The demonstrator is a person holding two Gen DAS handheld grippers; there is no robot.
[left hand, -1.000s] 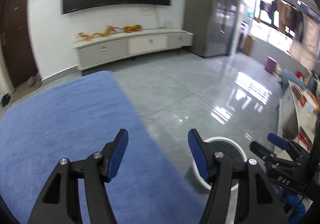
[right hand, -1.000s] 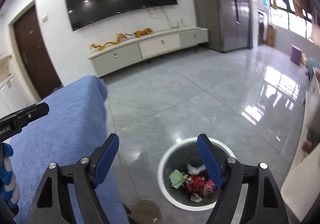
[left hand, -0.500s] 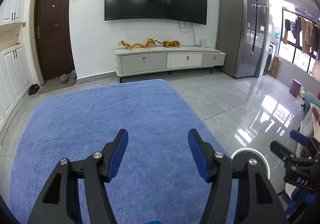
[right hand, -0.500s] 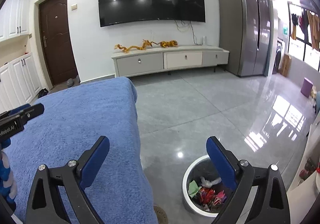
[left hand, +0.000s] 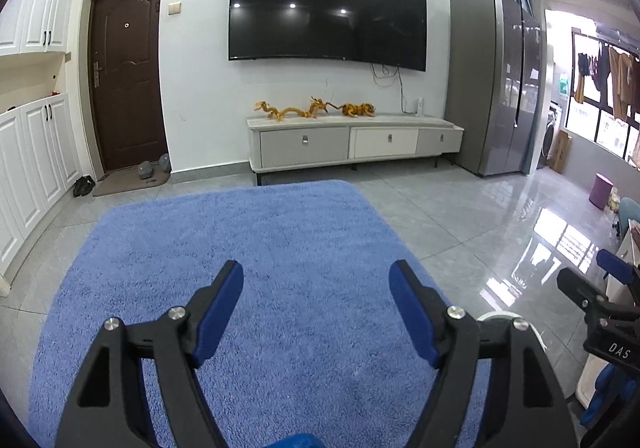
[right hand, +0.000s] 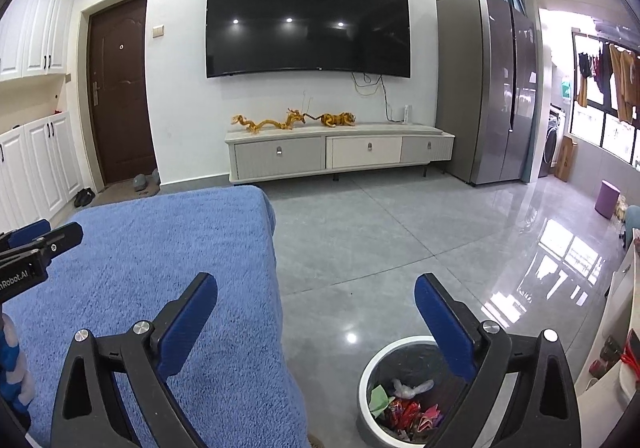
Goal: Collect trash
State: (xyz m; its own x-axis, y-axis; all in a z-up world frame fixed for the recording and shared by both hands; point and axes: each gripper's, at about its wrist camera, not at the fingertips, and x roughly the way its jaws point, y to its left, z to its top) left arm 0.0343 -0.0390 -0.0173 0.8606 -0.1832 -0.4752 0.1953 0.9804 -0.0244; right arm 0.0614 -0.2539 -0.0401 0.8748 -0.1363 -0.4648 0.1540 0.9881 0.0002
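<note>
A white-rimmed trash bin (right hand: 370, 372) stands on the grey floor at the lower right of the right wrist view, lined in black, with several pieces of crumpled trash (right hand: 404, 404) in it, green, white and red. Its rim also peeks out in the left wrist view (left hand: 500, 315). My right gripper (right hand: 316, 308) is open and empty, held above the blue cloth's edge and the bin. My left gripper (left hand: 316, 296) is open and empty above the blue cloth (left hand: 280, 248). No loose trash shows on the cloth.
A TV cabinet (left hand: 352, 146) with gold dragon figures stands under a wall TV (left hand: 326, 8). A tall grey fridge (left hand: 500, 88) is at right, a brown door (left hand: 128, 84) and white cupboards at left. A purple stool (left hand: 601, 190) stands on the glossy floor.
Both grippers have tilted up from looking down at the bin and floor to facing the TV wall. The right gripper's jaws have opened wider. The bin has slid to the lower edge of both views.
</note>
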